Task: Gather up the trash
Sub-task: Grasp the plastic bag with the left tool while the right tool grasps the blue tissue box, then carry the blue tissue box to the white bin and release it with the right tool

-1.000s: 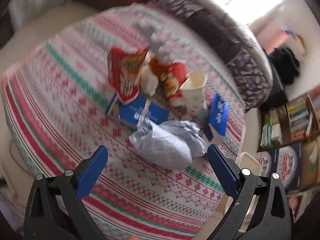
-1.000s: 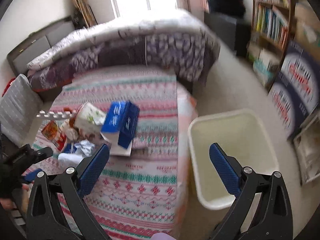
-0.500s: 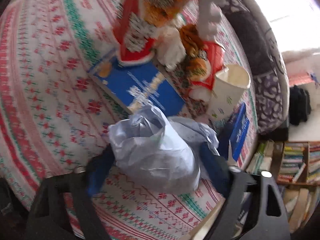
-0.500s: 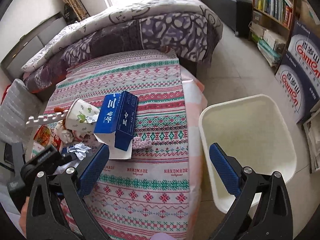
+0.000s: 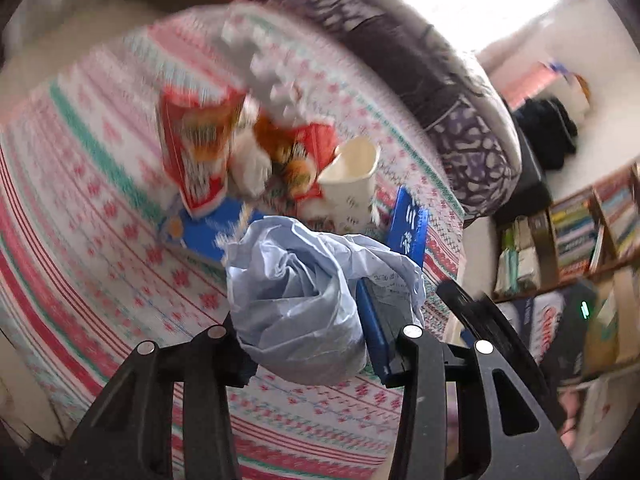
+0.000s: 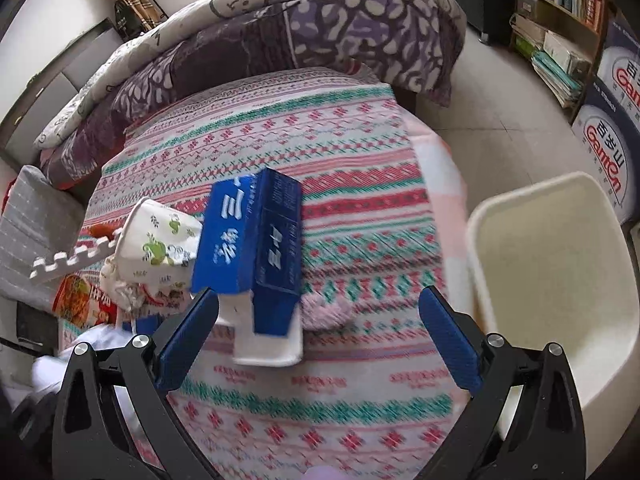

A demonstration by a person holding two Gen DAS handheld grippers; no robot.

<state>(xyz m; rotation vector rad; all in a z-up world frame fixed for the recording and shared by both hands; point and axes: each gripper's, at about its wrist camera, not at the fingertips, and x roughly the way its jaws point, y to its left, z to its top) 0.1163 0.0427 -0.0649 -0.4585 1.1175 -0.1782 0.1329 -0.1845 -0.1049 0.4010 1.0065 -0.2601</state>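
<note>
Closing left gripper (image 5: 308, 336) on crumpled pale-blue plastic bag (image 5: 304, 296) above the patterned bedspread (image 5: 100, 264), ready for the bin (image 6: 552, 272); right gripper (image 6: 316, 340), spread wide, nearing blue carton (image 6: 252, 248).

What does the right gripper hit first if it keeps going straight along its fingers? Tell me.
Most likely the blue carton lying on the patterned bedspread. It sits just ahead of the open right gripper, nearer its left finger. Depth is unclear; a centred path might meet the bedspread first.

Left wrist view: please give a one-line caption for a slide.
Left gripper jaws closing on a crumpled bag above littered bedspread.
</note>
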